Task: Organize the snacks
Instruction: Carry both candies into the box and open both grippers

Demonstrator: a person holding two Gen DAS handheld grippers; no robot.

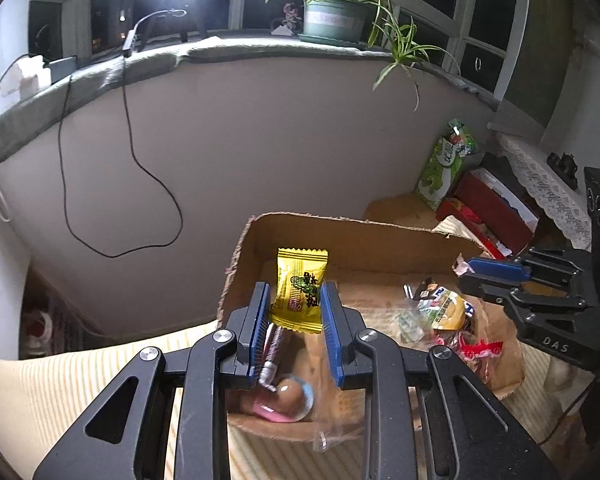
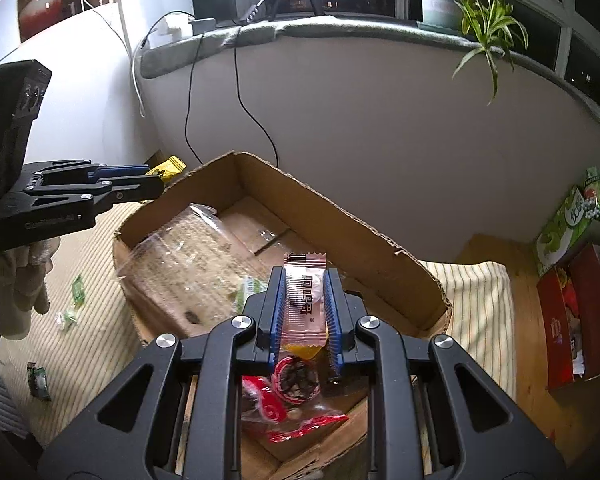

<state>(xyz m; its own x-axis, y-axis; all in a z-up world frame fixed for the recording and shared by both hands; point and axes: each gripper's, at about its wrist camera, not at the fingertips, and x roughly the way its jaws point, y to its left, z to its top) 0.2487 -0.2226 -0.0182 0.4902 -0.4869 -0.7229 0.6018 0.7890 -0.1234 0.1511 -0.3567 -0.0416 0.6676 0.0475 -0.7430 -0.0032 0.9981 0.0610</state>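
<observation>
Cardboard box, green pouch beyond, red carton beside

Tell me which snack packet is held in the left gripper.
The yellow packet, pinched upright in the left gripper over the cardboard box. The right gripper holds the pink-and-clear packet; the rest lie loose.

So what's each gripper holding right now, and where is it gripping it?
The left gripper pinches a yellow snack packet by its lower half; the right gripper pinches a clear pink-edged packet across its middle.
</observation>
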